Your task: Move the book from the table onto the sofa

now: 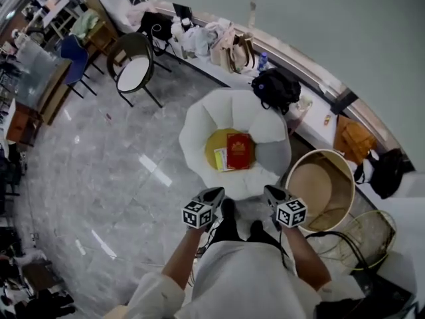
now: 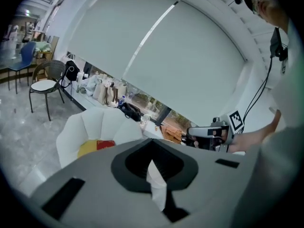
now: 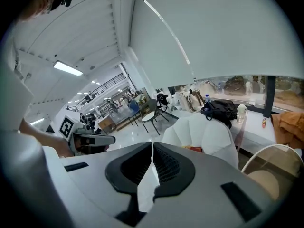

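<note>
A red book point(image 1: 239, 151) lies flat on the yellow cushion point(image 1: 216, 143) in the seat of the white petal-shaped sofa point(image 1: 196, 128). A small yellow and white booklet point(image 1: 221, 159) lies beside it on the left. My left gripper point(image 1: 216, 194) and right gripper point(image 1: 270, 192) are held up side by side in front of the person's body, short of the sofa, both shut with nothing in them. The left gripper view has the book point(image 2: 105, 145) beyond its closed jaws, with the right gripper point(image 2: 209, 133) off to the side. Only an edge of the book point(image 3: 192, 149) shows in the right gripper view.
A round table with a wooden top point(image 1: 322, 185) stands right of the sofa, a wire basket point(image 1: 369, 235) beyond it. A black bag point(image 1: 275, 86) and other bags line the window ledge behind. A dark chair with a white seat point(image 1: 135, 70) stands at the back left.
</note>
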`<control>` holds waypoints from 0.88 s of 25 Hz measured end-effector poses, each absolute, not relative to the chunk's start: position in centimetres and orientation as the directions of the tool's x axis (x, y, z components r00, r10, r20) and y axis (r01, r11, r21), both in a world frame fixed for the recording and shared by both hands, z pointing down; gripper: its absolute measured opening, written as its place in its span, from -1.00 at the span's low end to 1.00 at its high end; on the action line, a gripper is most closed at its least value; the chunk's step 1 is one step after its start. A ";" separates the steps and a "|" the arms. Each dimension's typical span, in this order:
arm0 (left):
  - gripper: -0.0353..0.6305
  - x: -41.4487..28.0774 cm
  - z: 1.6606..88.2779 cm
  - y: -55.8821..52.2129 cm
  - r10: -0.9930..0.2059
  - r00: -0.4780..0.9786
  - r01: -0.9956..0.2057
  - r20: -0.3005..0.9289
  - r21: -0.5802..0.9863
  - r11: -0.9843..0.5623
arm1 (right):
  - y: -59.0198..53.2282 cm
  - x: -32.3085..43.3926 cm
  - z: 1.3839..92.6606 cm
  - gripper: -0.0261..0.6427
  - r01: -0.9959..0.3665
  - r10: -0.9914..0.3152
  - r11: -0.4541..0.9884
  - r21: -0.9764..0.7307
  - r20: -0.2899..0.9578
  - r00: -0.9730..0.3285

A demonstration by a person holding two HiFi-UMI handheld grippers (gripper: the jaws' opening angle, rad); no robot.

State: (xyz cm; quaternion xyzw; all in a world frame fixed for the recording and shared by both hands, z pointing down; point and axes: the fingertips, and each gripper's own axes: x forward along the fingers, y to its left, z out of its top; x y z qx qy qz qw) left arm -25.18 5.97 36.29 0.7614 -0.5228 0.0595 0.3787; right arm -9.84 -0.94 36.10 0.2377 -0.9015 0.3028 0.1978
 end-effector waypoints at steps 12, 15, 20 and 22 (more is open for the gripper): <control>-0.89 -16.2 29.1 11.6 -0.853 0.358 -0.834 0.380 0.541 -0.109 | 3.0 -1.3 28.9 -0.80 -0.464 -0.258 0.761 -0.454 0.444 -0.858; -0.89 -14.6 28.0 13.1 -0.864 0.342 -0.837 0.370 0.538 -0.100 | 3.7 0.7 28.1 -0.80 -0.455 -0.261 0.760 -0.464 0.423 -0.868; -0.89 -13.1 26.4 15.5 -0.868 0.329 -0.853 0.372 0.511 -0.104 | 4.8 3.2 26.7 -0.80 -0.447 -0.272 0.762 -0.468 0.396 -0.877; -0.89 -13.2 25.7 16.3 -0.866 0.327 -0.863 0.378 0.493 -0.111 | 5.1 3.7 25.4 -0.80 -0.444 -0.285 0.766 -0.465 0.374 -0.883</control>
